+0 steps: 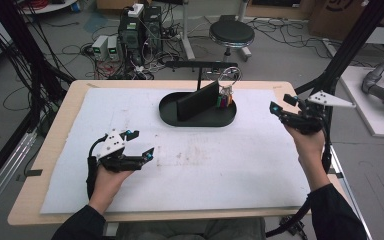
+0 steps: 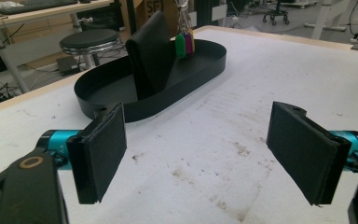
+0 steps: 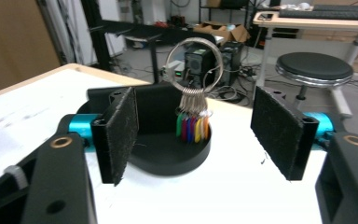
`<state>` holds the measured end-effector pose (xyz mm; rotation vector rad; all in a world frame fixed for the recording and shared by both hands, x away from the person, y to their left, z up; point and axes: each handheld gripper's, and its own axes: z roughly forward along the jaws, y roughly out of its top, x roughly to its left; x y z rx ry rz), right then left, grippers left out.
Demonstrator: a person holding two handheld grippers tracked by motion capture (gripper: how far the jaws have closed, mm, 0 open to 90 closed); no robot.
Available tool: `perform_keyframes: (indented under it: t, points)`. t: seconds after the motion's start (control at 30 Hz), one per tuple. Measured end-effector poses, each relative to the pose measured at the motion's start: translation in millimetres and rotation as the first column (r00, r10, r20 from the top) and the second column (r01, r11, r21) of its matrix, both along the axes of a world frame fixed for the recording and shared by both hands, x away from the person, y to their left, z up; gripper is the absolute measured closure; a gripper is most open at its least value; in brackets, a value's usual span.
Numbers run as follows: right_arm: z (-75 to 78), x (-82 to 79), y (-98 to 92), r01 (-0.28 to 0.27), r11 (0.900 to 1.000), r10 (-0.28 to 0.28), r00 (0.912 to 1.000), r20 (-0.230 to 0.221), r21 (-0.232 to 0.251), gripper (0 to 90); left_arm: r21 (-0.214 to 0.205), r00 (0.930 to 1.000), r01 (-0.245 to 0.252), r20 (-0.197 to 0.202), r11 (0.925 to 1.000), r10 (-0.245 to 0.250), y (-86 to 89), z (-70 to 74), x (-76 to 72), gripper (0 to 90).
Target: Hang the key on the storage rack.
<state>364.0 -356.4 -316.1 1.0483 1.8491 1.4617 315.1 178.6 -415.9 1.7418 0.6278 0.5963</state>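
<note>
left claw [image 1: 141, 144]: I see jaws spread, empty
right claw [image 1: 284, 104]: spread, empty
key ring [image 3: 194, 63]: tags partly hidden in tray [image 1: 170, 118], worktop far edge

1. We have open white table covering [image 1: 195, 165] from centre toward 6 o'clock, bare for passage.
2. At 12 o'clock the black oval tray [image 1: 170, 116] blocks us, its upright black divider panel [image 1: 198, 100] splitting it.
3. The metal ring of coloured key tags [image 3: 193, 105] hangs above the tray's 3 o'clock end.
</note>
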Motion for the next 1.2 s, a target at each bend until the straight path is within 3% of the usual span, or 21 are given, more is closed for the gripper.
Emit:
perform_keyframes:
  t: [0.17,0.33,0.67,1.2]
  points:
    - [-30.4,-24.2,-7.8,-0.019,0.9997,0.019,0.9998,0.01,0.013,30.0,0.014,0.9998,-0.017,0.009,0.9997,0.017,0.6,-1.3,1.9,19.9]
    - [-61.5,-37.3,-9.2,-0.017,0.9998,0.017,0.9998,-0.004,0.007,28.8,0.02,0.9994,-0.031,0.014,0.9993,0.031,2.6,-1.8,0.8,19.9]
    - [-84.3,-39.6,-16.7,0.034,0.9993,-0.035,0.9985,-0.042,-0.012,28.9,0.039,0.9987,-0.048,0.019,0.998,0.048,6.1,-3.0,-2.8,20.0]
    - [-95.0,-34.3,-20.3,0.041,0.9984,-0.045,0.9946,-0.093,-0.039,27.8,0.049,0.9969,-0.077,0.02,0.9958,0.076,13.8,-3.8,-4.4,19.9]
